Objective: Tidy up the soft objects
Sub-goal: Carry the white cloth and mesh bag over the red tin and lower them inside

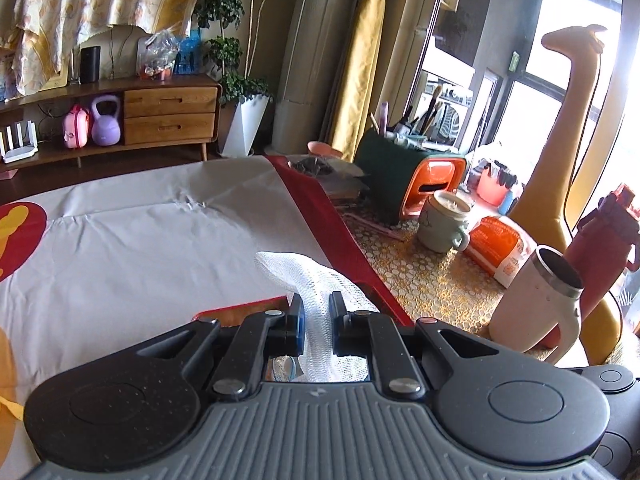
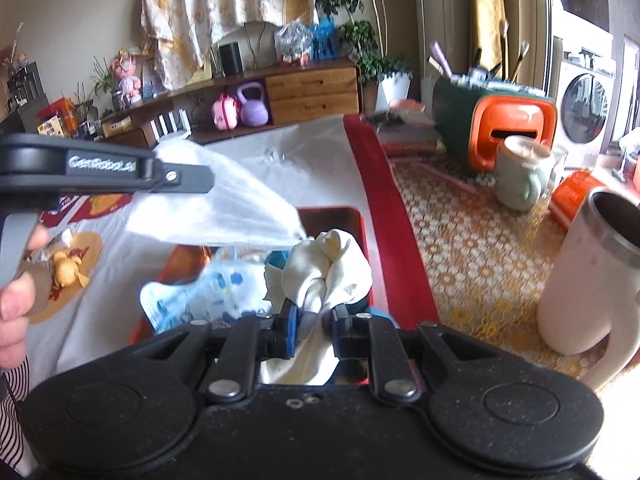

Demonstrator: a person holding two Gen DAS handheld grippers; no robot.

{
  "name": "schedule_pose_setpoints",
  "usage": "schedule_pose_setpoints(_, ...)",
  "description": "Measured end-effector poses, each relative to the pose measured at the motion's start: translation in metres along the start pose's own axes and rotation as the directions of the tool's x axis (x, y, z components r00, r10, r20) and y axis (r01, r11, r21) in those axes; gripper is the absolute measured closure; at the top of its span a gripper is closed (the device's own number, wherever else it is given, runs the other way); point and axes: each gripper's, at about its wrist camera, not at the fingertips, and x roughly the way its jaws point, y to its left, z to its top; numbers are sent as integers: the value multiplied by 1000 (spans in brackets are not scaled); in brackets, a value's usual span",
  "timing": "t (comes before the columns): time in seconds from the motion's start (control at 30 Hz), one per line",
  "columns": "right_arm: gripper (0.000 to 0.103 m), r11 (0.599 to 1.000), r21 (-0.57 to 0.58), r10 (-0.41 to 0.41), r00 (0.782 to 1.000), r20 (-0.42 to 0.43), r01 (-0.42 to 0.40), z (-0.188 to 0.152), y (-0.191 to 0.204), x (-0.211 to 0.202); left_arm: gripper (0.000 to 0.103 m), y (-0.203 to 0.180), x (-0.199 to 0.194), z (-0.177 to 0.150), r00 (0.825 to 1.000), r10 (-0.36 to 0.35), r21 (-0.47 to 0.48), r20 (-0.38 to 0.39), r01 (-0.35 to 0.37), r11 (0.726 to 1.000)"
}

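My left gripper (image 1: 317, 300) is shut on a white mesh cloth (image 1: 304, 276) and holds it above the table. In the right wrist view that cloth (image 2: 216, 208) hangs stretched from the left gripper (image 2: 192, 178) at upper left. My right gripper (image 2: 314, 314) is shut on a cream cloth (image 2: 332, 264), bunched above a red tray (image 2: 332, 212). A white cloth with blue print (image 2: 192, 296) lies in the tray beside it.
A white sheet (image 1: 140, 240) with a red border covers the table. To the right stand a white steel-lined mug (image 1: 540, 304), a pale green mug (image 1: 442, 220), an orange packet (image 1: 500, 244), a red bottle (image 1: 600, 240) and an orange-green box (image 1: 408, 176). A small yellow toy (image 2: 68, 268) lies left.
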Motion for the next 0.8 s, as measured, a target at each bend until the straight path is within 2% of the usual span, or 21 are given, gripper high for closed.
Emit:
schedule_pose_setpoints(0.4, 83, 1000, 18, 24, 997, -68, -22, -10, 0, 30, 91, 10, 47, -15, 992, -17, -17, -127, 15, 1000)
schedule_pose_setpoints(0.8, 81, 1000, 18, 23, 995, -93, -21, -12, 1, 45, 90, 15, 62, -23, 983, 17, -1, -185, -18, 1000)
